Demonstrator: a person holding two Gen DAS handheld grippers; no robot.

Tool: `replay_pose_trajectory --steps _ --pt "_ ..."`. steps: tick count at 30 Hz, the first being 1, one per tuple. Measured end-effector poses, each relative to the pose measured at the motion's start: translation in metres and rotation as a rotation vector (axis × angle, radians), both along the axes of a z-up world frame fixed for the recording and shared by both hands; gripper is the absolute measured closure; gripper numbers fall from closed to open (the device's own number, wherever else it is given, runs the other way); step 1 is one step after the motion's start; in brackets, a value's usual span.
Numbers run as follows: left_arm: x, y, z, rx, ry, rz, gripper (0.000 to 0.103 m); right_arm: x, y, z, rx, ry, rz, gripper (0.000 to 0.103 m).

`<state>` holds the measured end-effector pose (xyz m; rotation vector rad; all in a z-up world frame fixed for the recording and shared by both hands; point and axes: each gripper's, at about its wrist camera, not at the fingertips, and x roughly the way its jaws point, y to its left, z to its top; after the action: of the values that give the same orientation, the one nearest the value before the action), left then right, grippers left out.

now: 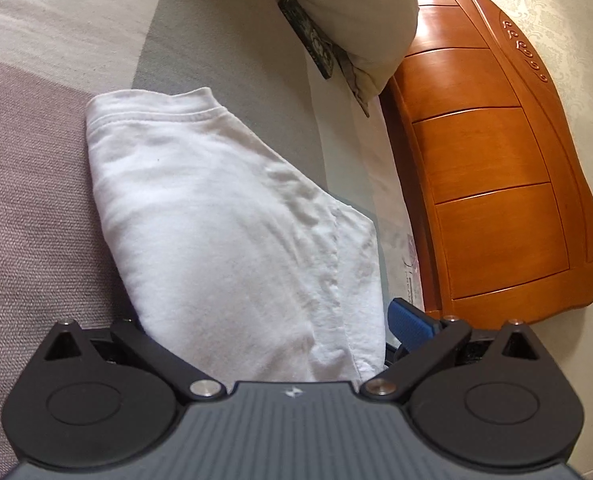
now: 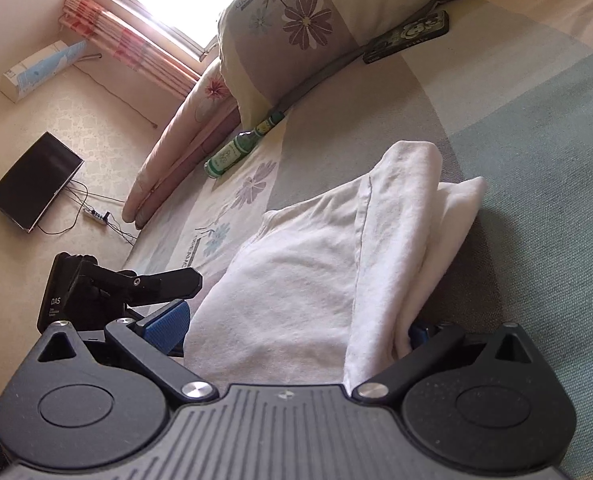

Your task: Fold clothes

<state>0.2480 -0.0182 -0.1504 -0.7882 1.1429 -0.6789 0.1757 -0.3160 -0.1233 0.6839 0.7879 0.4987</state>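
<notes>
Both tools straddle the folded white shirt (image 1: 224,220) lying mid-bed, toward the headboard edge. Left tool (image 1: 264,344) and right tool (image 2: 296,340) are spread wide around the near end, cloth between fingers, not pinched. Close both evenly, catch all layers, lift level so the fold stays square.

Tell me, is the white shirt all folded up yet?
Nearly. The white cotton shirt already lies on the patterned bedspread as a narrow stack of layers, collar at the far end. The left gripper and right gripper each straddle its near end, blue pads either side; a firm grip cannot be confirmed. Probably left: one last fold or tidying.
</notes>
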Motion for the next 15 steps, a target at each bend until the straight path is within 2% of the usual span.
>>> replay_pose_trajectory --steps 3,6,10,15 --pt "0.001 0.0 0.005 -0.011 -0.02 -0.023 0.002 0.002 0.004 0.004 -0.011 -0.006 0.021 0.0" --pt "0.001 0.002 -0.003 0.014 0.007 -0.016 0.002 0.002 0.003 0.001 -0.02 0.002 0.016 0.0" --pt "-0.001 0.0 0.002 -0.027 0.007 -0.012 0.002 -0.001 -0.001 0.005 0.012 0.003 0.011 0.0" --pt "-0.001 -0.002 0.011 -0.035 -0.019 -0.041 0.002 0.001 0.006 0.013 -0.022 -0.011 0.042 0.0"
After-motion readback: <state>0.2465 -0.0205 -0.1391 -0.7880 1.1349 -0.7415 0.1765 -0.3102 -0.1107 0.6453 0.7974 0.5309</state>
